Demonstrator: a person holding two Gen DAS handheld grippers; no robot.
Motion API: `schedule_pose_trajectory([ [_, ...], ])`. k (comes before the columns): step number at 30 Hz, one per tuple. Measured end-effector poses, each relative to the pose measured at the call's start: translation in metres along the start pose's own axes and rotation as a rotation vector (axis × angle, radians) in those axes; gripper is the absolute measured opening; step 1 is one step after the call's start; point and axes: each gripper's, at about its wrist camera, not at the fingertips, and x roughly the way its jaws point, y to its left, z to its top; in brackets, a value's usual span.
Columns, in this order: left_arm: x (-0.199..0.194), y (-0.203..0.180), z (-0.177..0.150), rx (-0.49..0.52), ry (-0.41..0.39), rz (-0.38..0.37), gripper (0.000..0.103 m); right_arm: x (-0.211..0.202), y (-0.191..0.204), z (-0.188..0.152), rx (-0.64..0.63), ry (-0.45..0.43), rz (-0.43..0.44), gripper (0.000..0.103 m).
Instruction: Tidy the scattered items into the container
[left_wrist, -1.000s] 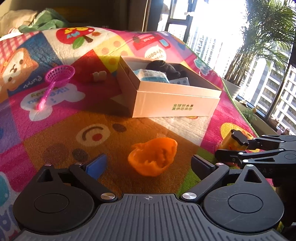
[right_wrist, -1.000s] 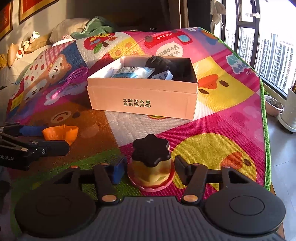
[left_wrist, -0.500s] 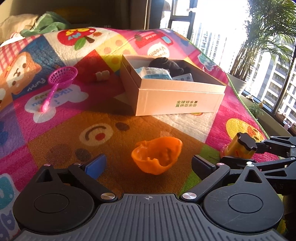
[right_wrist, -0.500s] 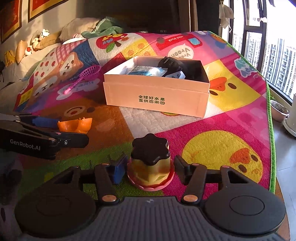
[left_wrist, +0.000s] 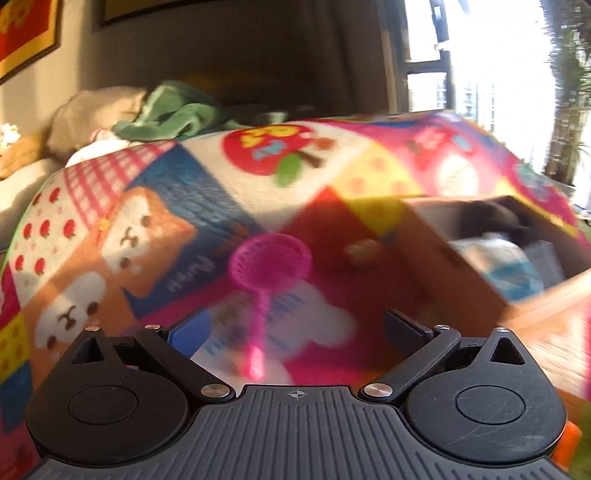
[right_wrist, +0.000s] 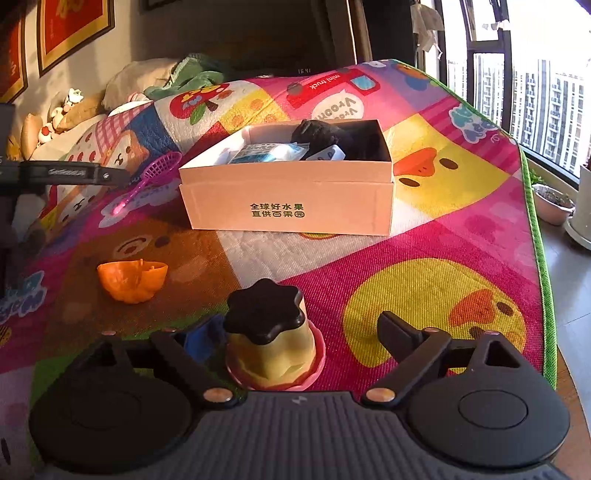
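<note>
A pink cardboard box with a black item and packets inside stands mid-mat; it also shows blurred at the right of the left wrist view. My left gripper is open and empty, with a pink toy strainer lying ahead between its fingers. My right gripper is open around a yellow pudding toy with a black top on a pink base, which stands on the mat. An orange shell-shaped toy lies to the left. The strainer also shows in the right wrist view.
A small tan toy lies beside the box. The colourful play mat has a green edge at the right, with bare floor and plant pots beyond. Pillows and green cloth lie at the far end.
My left gripper has swung left and forward, away from the orange toy, and now faces the pink strainer. My right gripper has opened wider around the pudding toy.
</note>
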Motion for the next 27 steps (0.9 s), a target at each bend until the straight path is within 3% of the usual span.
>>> schedule_pose_trajectory([
  [5, 0.082, 0.007, 0.026, 0.069, 0.076, 0.011, 0.102, 0.003, 0.006, 0.000, -0.030, 0.016, -0.011, 0.097],
  [10, 0.117, 0.005, 0.029, 0.047, 0.121, 0.003, 0.100, 0.004, 0.005, 0.000, -0.029, 0.017, 0.000, 0.099],
  [11, 0.119, 0.005, 0.029, 0.041, 0.125, 0.001, 0.098, 0.004, 0.005, 0.000, -0.032, 0.020, 0.003, 0.101],
  [12, 0.120, 0.004, 0.029, 0.041, 0.125, 0.008, 0.081, 0.005, 0.006, 0.001, -0.034, 0.022, 0.005, 0.101],
  [14, 0.119, 0.005, 0.029, 0.027, 0.150, -0.014, 0.073, 0.005, 0.006, 0.001, -0.033, 0.022, 0.009, 0.102],
  [19, 0.074, -0.002, 0.024, 0.050, 0.114, -0.077, 0.072, 0.004, 0.004, 0.000, -0.023, 0.017, 0.019, 0.102],
  [27, -0.068, -0.054, -0.017, 0.049, 0.088, -0.304, 0.073, 0.003, 0.001, 0.000, -0.008, 0.010, 0.030, 0.102],
])
